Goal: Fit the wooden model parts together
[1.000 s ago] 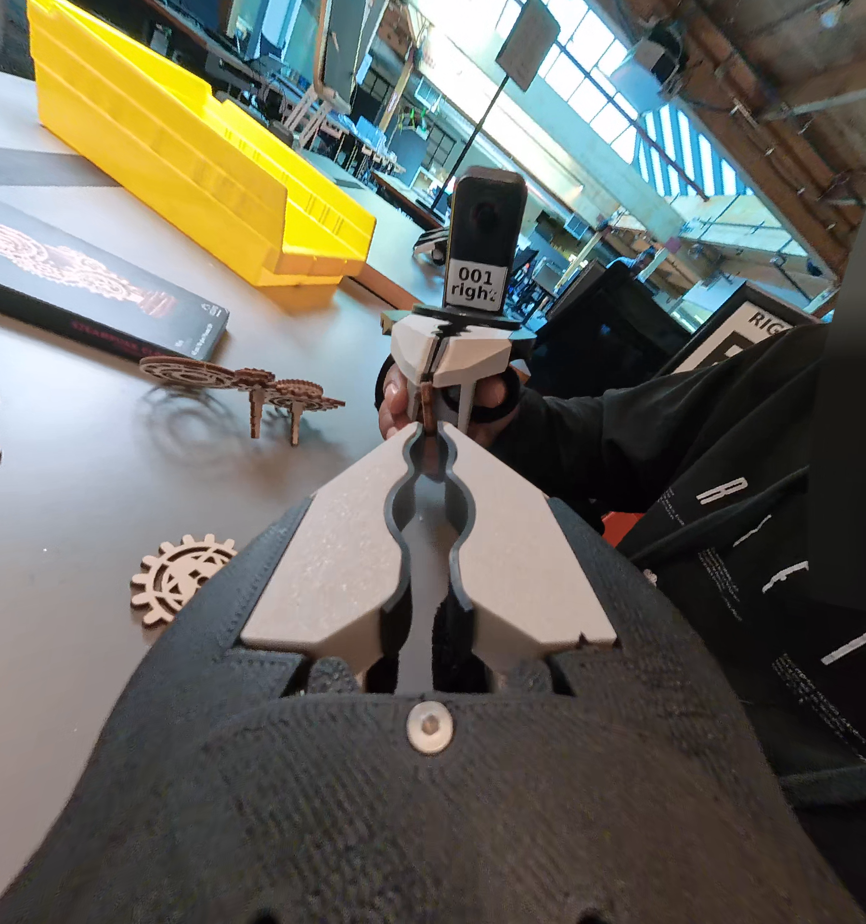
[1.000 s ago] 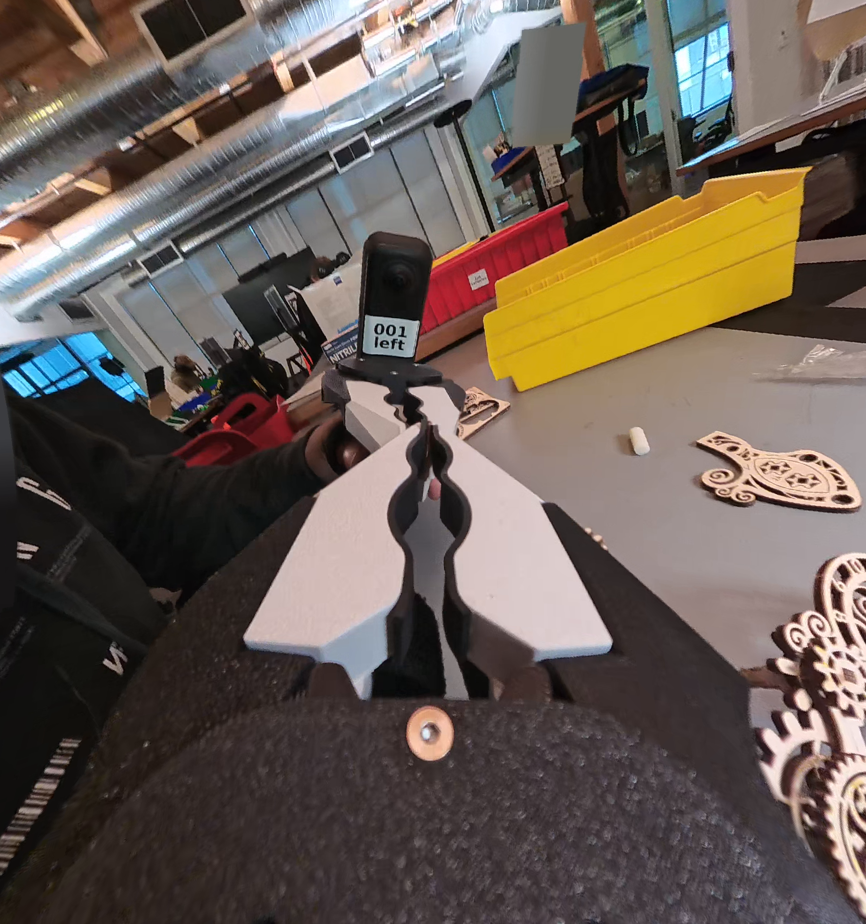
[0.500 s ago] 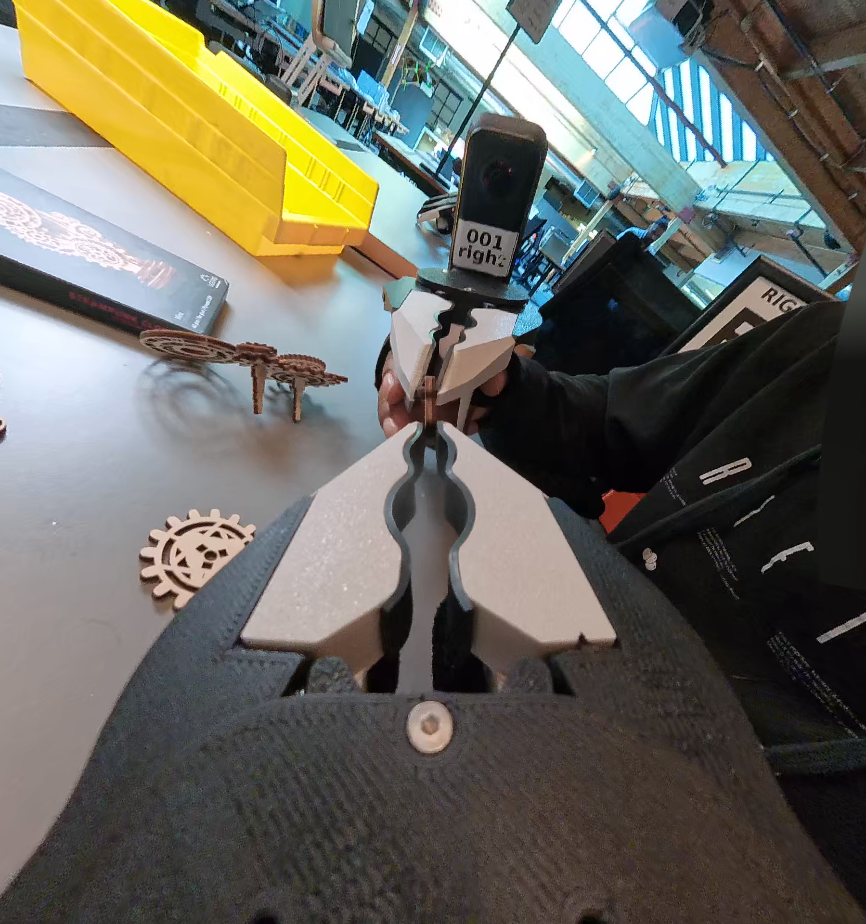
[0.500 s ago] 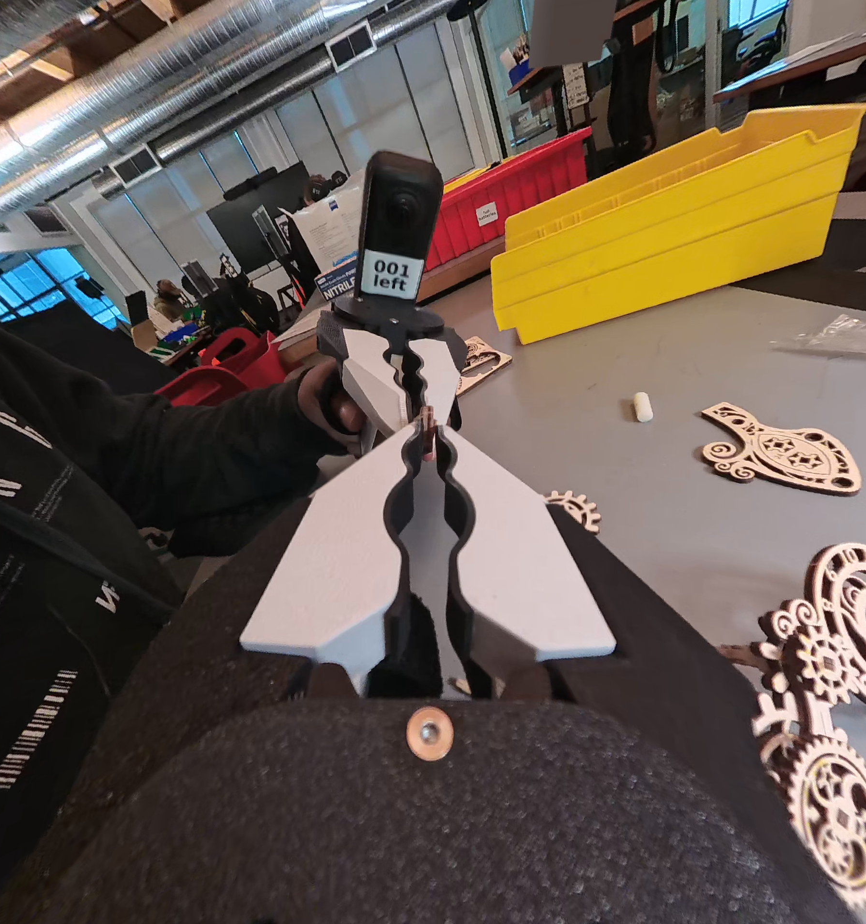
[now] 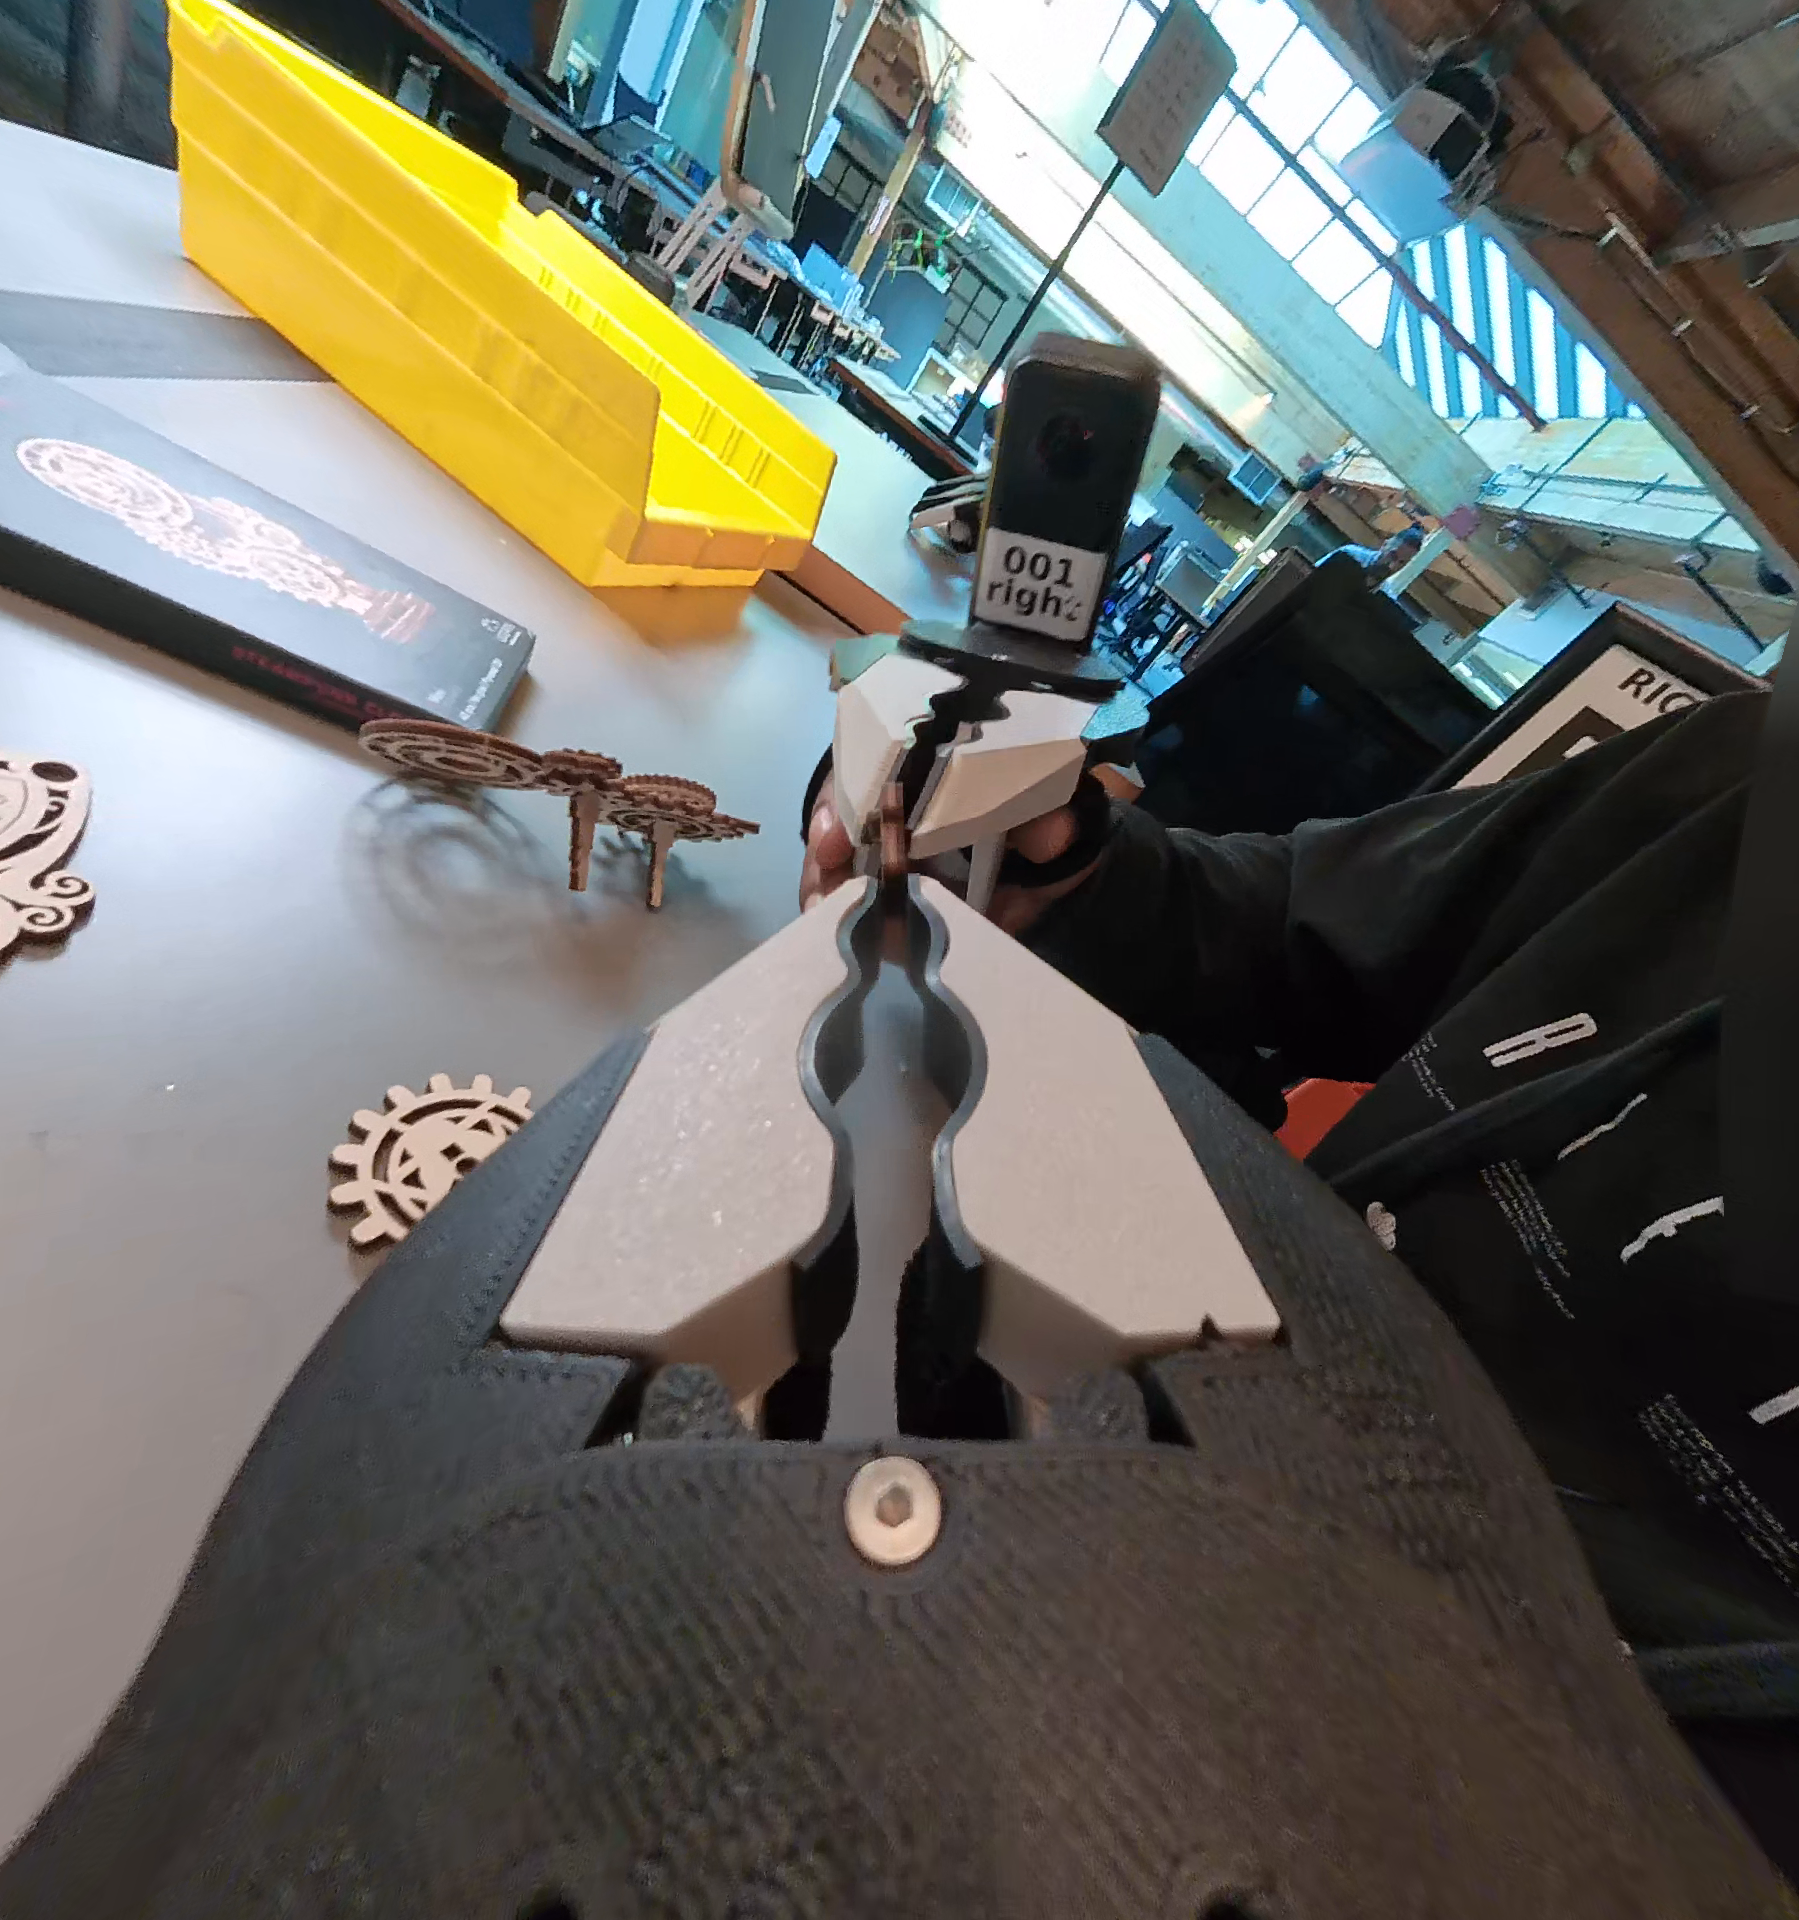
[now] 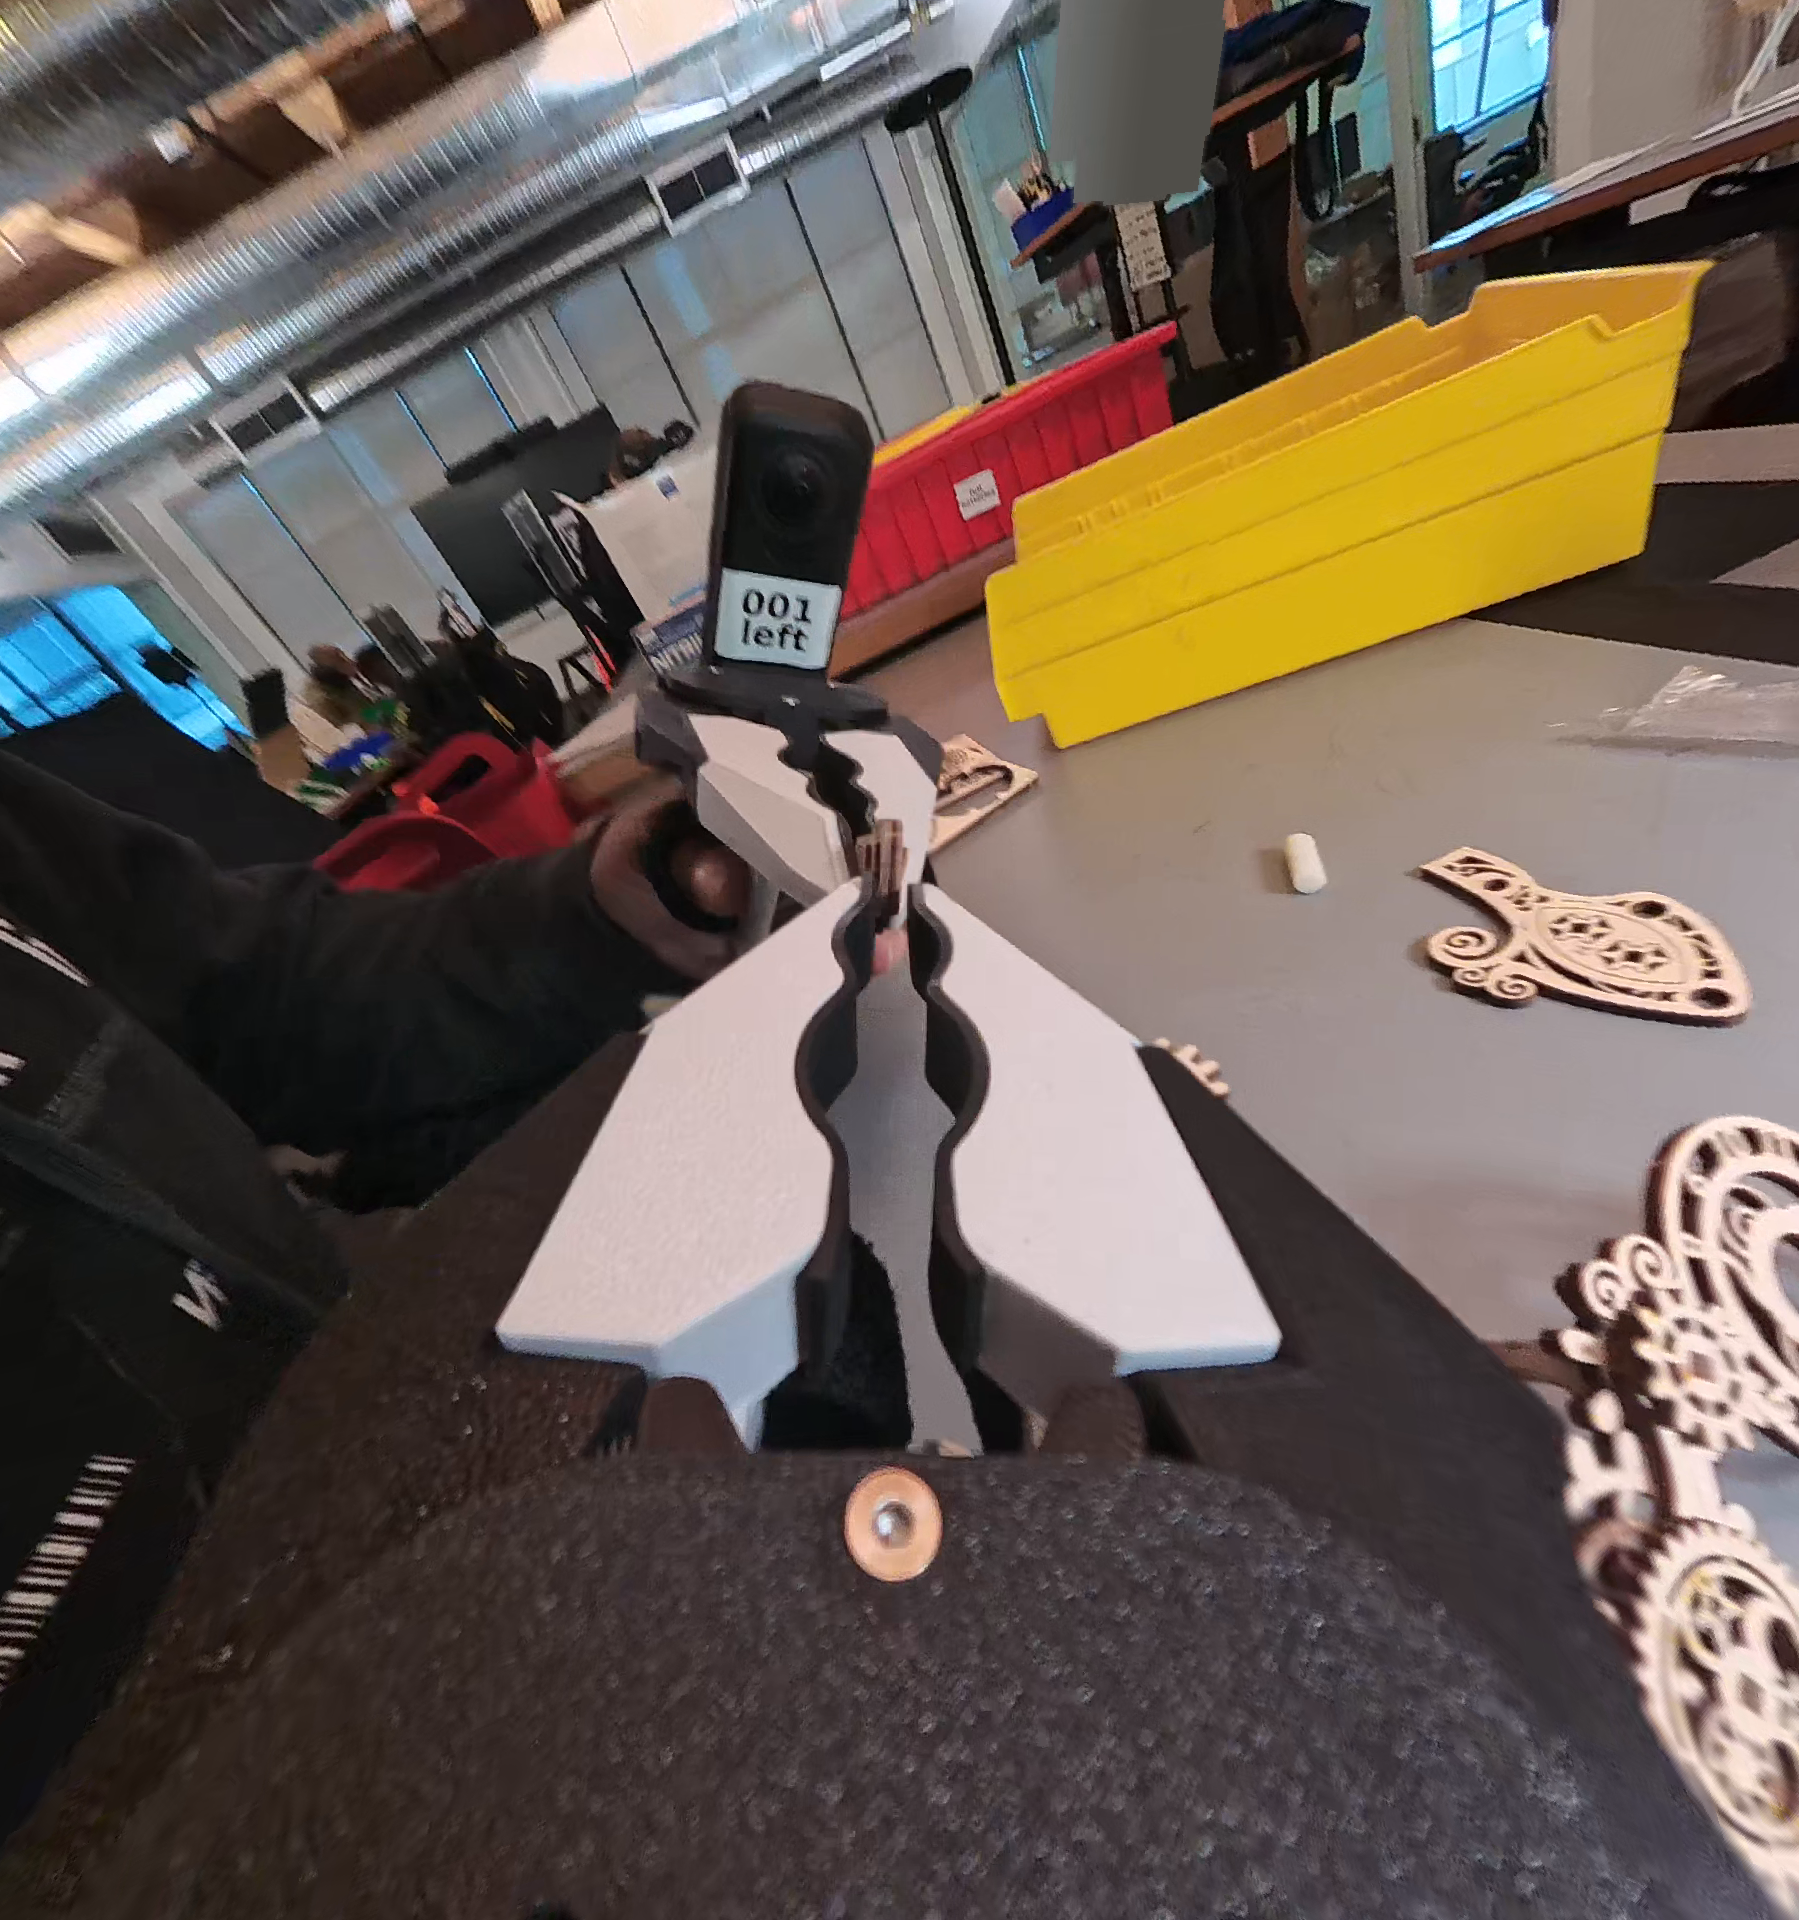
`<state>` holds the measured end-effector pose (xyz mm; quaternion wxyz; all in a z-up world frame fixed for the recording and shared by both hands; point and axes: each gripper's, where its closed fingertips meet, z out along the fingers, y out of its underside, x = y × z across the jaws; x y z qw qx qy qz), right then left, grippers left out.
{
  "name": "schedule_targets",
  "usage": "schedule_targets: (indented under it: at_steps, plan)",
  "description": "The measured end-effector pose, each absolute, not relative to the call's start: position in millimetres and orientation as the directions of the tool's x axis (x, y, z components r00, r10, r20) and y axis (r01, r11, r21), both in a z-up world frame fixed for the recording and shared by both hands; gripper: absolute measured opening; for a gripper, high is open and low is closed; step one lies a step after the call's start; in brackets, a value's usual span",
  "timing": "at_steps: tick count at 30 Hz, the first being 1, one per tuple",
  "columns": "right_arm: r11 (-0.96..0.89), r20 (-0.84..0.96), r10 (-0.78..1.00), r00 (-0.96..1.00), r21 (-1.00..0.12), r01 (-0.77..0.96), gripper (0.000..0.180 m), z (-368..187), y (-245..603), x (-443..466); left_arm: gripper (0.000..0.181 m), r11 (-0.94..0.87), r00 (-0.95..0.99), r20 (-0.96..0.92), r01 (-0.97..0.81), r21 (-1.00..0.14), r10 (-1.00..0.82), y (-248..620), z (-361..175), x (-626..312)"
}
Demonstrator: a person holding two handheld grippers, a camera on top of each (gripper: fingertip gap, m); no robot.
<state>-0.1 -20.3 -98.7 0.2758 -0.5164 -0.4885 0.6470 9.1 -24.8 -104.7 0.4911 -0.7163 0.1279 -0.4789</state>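
My left gripper (image 5: 890, 896) and right gripper (image 6: 884, 902) are held above the grey table, pointing at each other tip to tip. A small dark wooden gear part (image 5: 887, 836) sits where the tips meet, and it also shows in the right wrist view (image 6: 880, 857). Both pairs of jaws stand nearly closed on it. I cannot tell whether it is one piece or two pressed together. A built gear assembly (image 5: 562, 779) stands on the table to the left and is also in the right wrist view (image 6: 1757, 1403). A loose gear (image 5: 417, 1153) lies near my left gripper.
A yellow bin (image 5: 459, 312) stands at the back, with a red bin (image 6: 1030, 488) behind it. A black box (image 5: 199, 561), an ornate flat wooden piece (image 6: 1591, 945), a white peg (image 6: 1305, 862) and a clear plastic bag (image 6: 1726, 707) lie on the table. The person's dark sleeves are close by. Less than 4 cm separates the two grippers' tips. The loose gear (image 5: 417, 1153) is about 12 cm from both grippers' fingertips.
Both grippers have stayed tip to tip with the small part between them. They have shifted and tilted slightly, and the left gripper looks a little closer in the right wrist view.
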Motion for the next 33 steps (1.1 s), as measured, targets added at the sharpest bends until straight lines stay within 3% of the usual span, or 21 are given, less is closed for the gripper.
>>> schedule_targets:
  at_steps: [7, 20, 22, 23, 25, 29, 33]
  plan:
    - [-0.265, -0.309, 0.917, -0.252, -0.945, 0.194, 0.003, -108.8, -18.6, -2.1, 0.002, -0.503, 0.566, 0.538, 0.236, -0.832, -0.624, -23.3, -114.7, 7.7]
    - [-0.251, -0.319, 0.917, -0.24, -0.928, 0.277, 0.001, -115.3, -24.1, 3.1, 0.004, -0.404, 0.649, 0.319, 0.019, -0.914, -0.69, -29.4, -119.2, 16.9]
    - [-0.222, -0.294, 0.928, -0.227, -0.929, 0.297, 0.0, -120.3, -26.0, 2.3, 0.0, -0.392, 0.583, 0.317, -0.003, -0.92, -0.748, -37.6, -117.5, 29.9]
    - [-0.195, -0.274, 0.947, -0.169, -0.905, 0.377, 0.0, -138.1, -24.2, -1.8, 0.0, -0.36, 0.47, 0.349, 0.068, -0.93, -0.811, -47.4, -97.0, 53.4]
    - [-0.124, -0.295, 0.914, -0.279, -0.857, 0.499, 0.0, -171.9, -57.7, -6.5, 0.0, -0.282, 0.483, 0.184, -0.136, -0.95, -0.856, -49.0, -101.4, 84.5]
    - [-0.248, -0.325, 0.933, -0.158, -0.894, 0.374, 0.0, -139.2, -12.6, -9.1, 0.0, -0.305, 0.535, 0.26, 0.004, -0.952, -0.804, -42.0, -86.4, 42.5]
    - [-0.271, -0.333, 0.935, -0.119, -0.89, 0.366, 0.0, -145.4, -4.9, -6.5, 0.0, -0.308, 0.611, 0.299, 0.092, -0.947, -0.733, -31.9, -86.0, 5.7]
